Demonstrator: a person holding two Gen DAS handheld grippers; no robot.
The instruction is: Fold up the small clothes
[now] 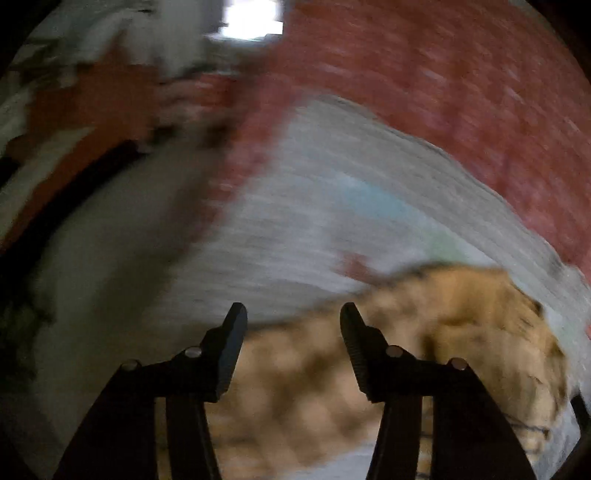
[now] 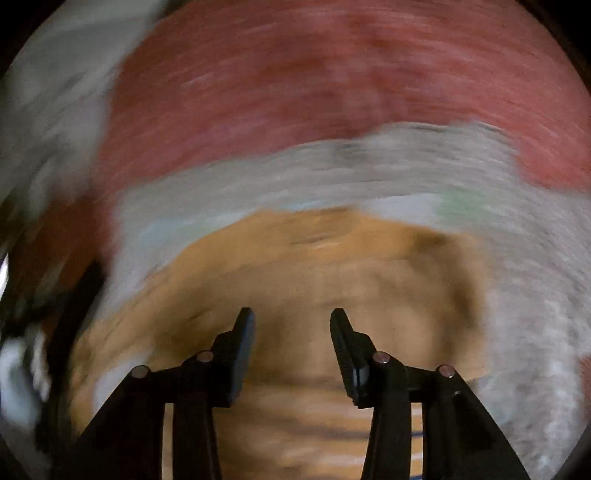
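Note:
Both views are heavily blurred. A small tan garment (image 2: 314, 266) lies on a grey cloth (image 2: 406, 173). In the left wrist view the tan garment (image 1: 461, 317) sits low and to the right on the grey cloth (image 1: 332, 206). My left gripper (image 1: 293, 314) hangs above the garment's edge, jaws apart, nothing between its pads. My right gripper (image 2: 292, 319) hovers over the middle of the garment, also open with empty jaws. Whether the garment is folded I cannot make out.
A red patterned covering (image 2: 332, 74) spreads beyond the grey cloth and fills the upper right of the left wrist view as the red covering (image 1: 443, 92). A bright window (image 1: 253, 16) shows at the top. A dark band (image 1: 55, 206) runs along the left.

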